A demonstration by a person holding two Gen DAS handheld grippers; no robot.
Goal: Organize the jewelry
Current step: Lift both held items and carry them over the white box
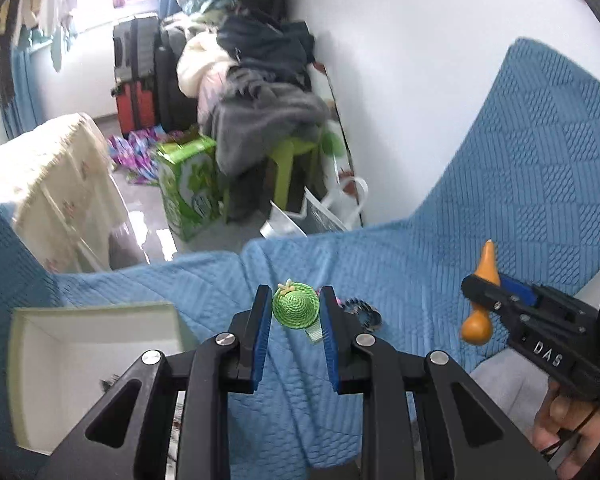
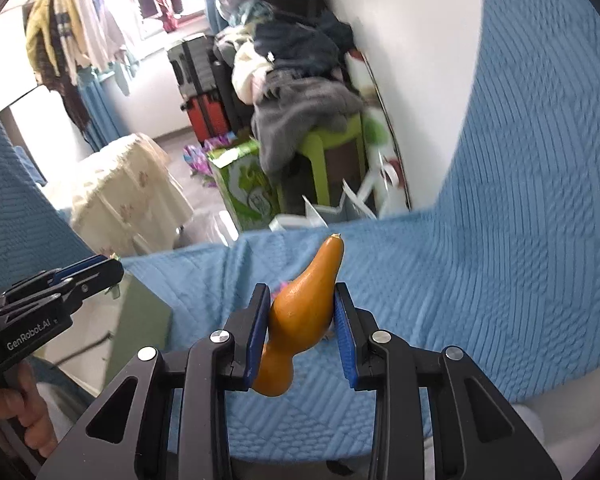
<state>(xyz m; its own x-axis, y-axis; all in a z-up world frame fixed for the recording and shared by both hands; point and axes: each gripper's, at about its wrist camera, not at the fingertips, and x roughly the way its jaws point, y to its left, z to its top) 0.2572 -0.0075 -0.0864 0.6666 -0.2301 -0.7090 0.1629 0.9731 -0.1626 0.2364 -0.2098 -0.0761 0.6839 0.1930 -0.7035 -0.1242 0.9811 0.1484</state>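
A small green woven hat clip [image 1: 295,309] with a pale flower lies on the blue quilt. My left gripper [image 1: 294,308] is open, its fingers on either side of the hat, not squeezing it. A dark toothed hair clip [image 1: 364,312] lies just right of it. My right gripper [image 2: 302,308] is shut on an orange gourd-shaped ornament [image 2: 300,316] and holds it above the quilt; the ornament also shows in the left wrist view [image 1: 480,300]. An open white box [image 1: 60,360] with a green rim sits at the left.
The blue quilt [image 1: 420,264] covers the seat and rises up the wall on the right. Beyond its edge are a green carton [image 1: 188,184], a green stool [image 1: 292,160] piled with clothes, suitcases [image 1: 136,76] and a cream-covered table [image 1: 56,184].
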